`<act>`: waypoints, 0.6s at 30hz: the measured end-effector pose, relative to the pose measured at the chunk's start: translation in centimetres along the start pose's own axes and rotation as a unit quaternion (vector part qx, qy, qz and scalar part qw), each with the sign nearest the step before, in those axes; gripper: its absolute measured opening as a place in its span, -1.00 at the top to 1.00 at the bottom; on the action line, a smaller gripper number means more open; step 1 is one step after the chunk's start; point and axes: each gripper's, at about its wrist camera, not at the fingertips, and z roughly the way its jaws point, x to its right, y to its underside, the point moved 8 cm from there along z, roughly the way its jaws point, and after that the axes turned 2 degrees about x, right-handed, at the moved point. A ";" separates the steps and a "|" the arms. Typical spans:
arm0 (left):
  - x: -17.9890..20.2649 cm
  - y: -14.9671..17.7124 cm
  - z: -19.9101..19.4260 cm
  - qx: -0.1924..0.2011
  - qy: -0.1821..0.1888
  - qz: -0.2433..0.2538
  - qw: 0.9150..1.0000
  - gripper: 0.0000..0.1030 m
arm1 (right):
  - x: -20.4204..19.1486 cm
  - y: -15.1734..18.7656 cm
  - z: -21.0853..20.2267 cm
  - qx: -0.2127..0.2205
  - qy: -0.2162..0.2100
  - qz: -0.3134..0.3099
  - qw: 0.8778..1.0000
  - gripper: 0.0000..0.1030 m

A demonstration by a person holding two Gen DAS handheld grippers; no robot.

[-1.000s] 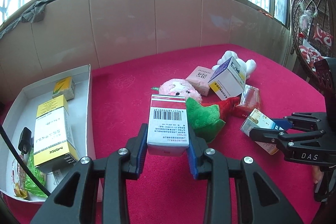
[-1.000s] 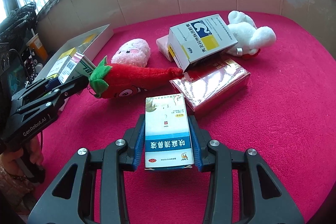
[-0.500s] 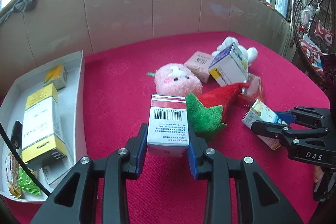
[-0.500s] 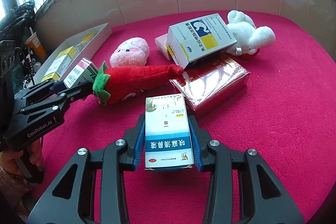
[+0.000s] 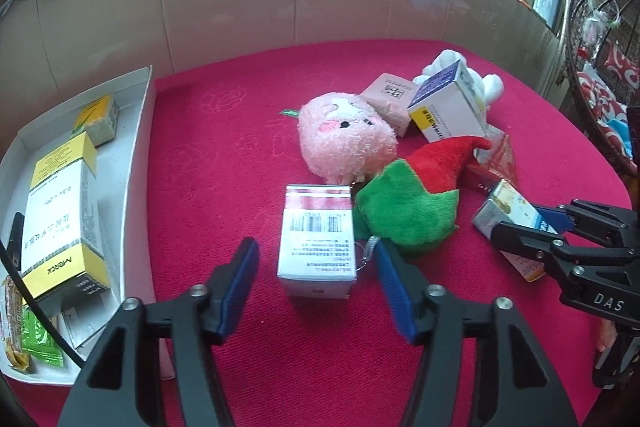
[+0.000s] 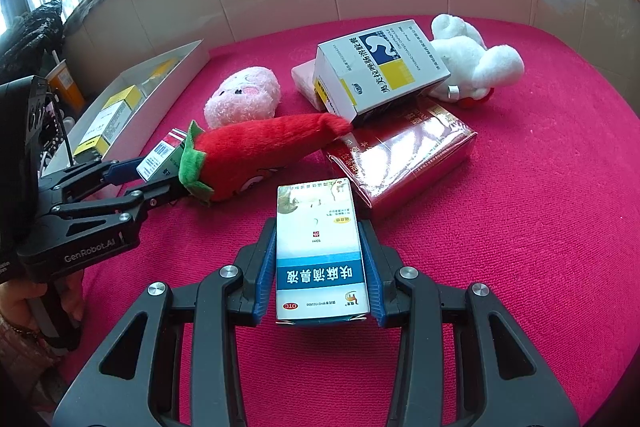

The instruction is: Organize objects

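Observation:
My left gripper (image 5: 316, 277) is open, its blue pads on either side of a red-and-white barcode box (image 5: 318, 239) that rests on the red cloth beside the strawberry plush (image 5: 412, 205). My right gripper (image 6: 320, 275) is shut on a blue-and-white medicine box (image 6: 320, 251) and holds it near the cloth. In the right wrist view the left gripper (image 6: 148, 173) straddles the barcode box (image 6: 162, 155). In the left wrist view the right gripper (image 5: 556, 231) holds its box (image 5: 508, 215) at the right.
A white tray (image 5: 142, 131) with yellow-and-white boxes lies at the left. A pink plush (image 5: 344, 139), a pink box (image 5: 390, 99), a blue-yellow box (image 6: 380, 67), a white plush (image 6: 472, 59) and a red foil pack (image 6: 404, 155) crowd the middle. A tiled wall stands behind.
My left gripper has opened and let go of the barcode box, which now sits on the cloth. The right gripper still holds its box in about the same place.

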 end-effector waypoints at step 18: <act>-1.7 -0.5 -0.9 0.026 -0.023 -0.032 0.999 -0.31 | 0.1 0.1 0.1 -0.001 0.000 -0.001 1.000 0.26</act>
